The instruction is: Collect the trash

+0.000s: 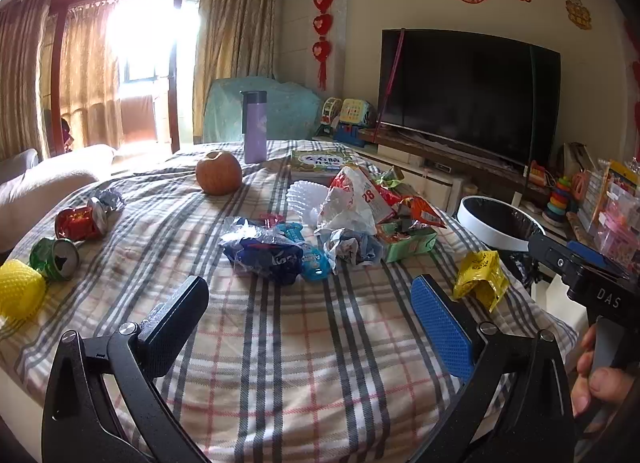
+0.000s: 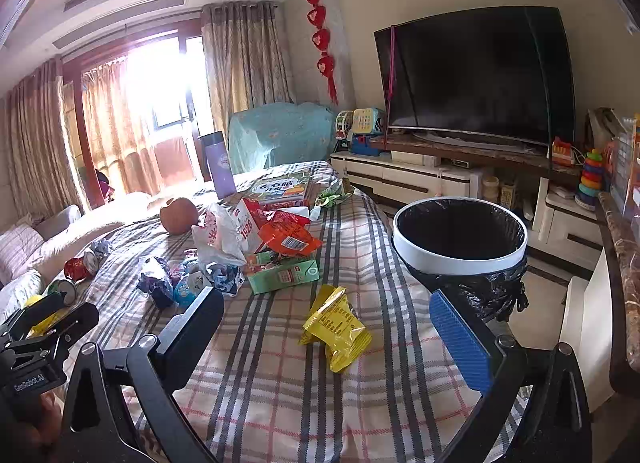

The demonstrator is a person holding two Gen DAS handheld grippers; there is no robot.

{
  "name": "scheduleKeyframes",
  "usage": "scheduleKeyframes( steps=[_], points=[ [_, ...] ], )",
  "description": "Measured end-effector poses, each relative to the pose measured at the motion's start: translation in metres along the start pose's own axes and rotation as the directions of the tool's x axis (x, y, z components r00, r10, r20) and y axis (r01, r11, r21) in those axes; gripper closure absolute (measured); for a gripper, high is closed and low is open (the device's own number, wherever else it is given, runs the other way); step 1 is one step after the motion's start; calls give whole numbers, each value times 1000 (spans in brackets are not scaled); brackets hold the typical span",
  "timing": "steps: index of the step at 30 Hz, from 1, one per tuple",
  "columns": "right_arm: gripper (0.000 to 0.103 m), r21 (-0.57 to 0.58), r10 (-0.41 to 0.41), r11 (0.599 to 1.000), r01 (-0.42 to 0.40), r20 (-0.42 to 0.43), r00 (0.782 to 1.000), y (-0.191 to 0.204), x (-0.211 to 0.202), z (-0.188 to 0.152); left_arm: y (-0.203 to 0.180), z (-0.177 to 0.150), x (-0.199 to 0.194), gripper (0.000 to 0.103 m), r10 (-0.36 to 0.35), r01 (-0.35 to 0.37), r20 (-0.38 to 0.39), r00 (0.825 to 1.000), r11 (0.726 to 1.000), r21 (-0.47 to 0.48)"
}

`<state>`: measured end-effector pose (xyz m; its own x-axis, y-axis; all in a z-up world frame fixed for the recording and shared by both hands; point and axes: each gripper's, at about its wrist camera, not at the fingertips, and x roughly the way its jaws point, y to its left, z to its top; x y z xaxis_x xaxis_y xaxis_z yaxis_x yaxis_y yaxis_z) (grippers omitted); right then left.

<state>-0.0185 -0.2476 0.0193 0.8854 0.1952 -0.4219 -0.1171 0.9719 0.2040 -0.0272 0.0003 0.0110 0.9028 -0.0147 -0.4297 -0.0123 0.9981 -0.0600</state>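
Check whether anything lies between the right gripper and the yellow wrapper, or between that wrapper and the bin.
Nothing visible does. The open right gripper faces the yellow wrapper across bare plaid cloth; the bin stands open beyond the table edge.

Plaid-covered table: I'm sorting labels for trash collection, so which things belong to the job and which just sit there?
Job:
yellow wrapper
green carton
blue wrapper
crushed cans
lined bin

Lying about:
apple
purple flask
book
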Motion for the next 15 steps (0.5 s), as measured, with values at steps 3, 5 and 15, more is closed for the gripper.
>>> scheduleKeyframes(
  steps=[3, 5, 15],
  points=[
    [0, 0, -1, 1000, 1, -3, 1000, 1, -2, 1, 1, -1, 1, 0, 0, 0, -5, 1000, 1000, -3],
    [0, 1, -2, 1000, 2, -4, 1000, 1, -3, 1, 1, -1, 1, 0, 2, -2, -6, 1000, 1000, -4],
    [0, -1, -1, 1000, 1, -4, 1000, 1, -3, 0, 2, -2, 1, 0, 5, -5, -6, 1000, 1000, -4]
  ],
)
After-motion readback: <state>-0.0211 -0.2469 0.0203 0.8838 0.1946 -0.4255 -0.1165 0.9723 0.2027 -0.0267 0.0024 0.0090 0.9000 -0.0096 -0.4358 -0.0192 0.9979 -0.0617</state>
